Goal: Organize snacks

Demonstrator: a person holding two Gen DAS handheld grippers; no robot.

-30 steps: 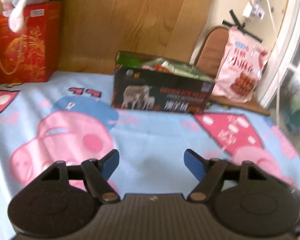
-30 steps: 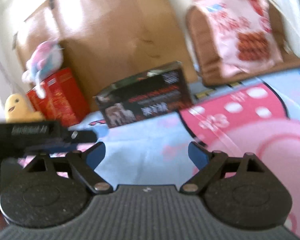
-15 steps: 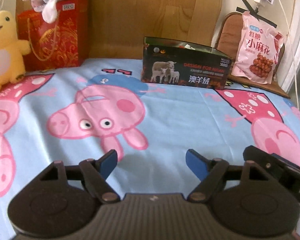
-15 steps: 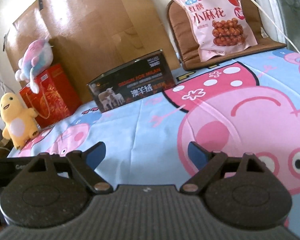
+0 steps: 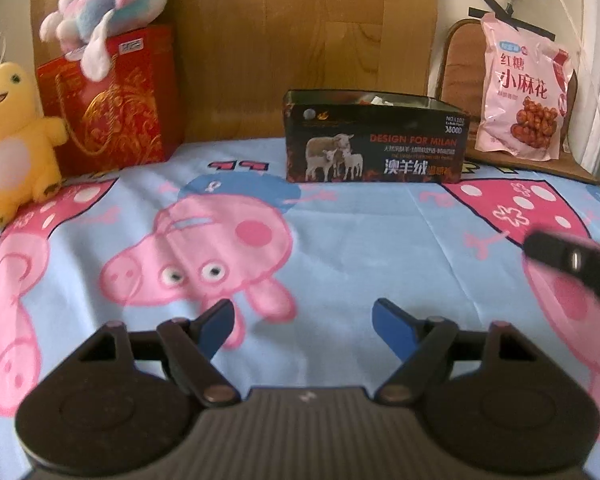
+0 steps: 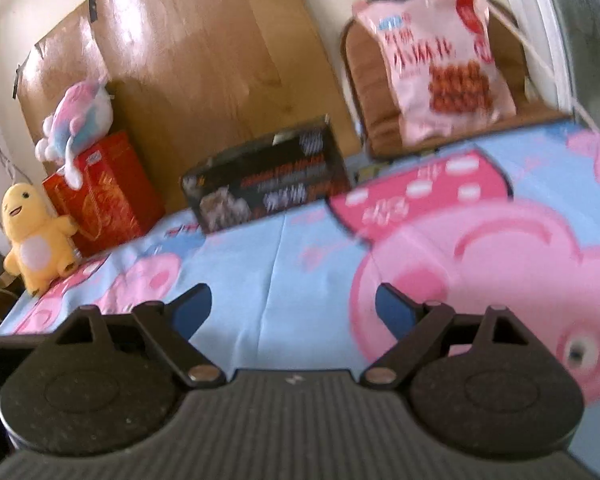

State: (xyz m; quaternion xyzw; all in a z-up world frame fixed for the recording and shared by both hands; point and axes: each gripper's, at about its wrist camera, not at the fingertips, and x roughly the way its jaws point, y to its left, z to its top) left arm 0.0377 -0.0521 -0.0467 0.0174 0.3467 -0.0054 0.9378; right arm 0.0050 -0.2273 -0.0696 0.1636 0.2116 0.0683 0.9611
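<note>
The bed, under a cartoon-pig sheet, carries a black open-topped box at its far edge, wrappers showing inside. Right of it, the pink snack bag leans on a chair cushion; likely light, crinkly, slippery, best pinched at its top seam. Left gripper and right gripper fingers stand apart, empty

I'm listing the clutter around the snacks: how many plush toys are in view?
2. A yellow plush sits at the bed's left edge beside the red gift bag. A pink-and-blue plush lies on top of that bag. Others may be out of frame.
</note>
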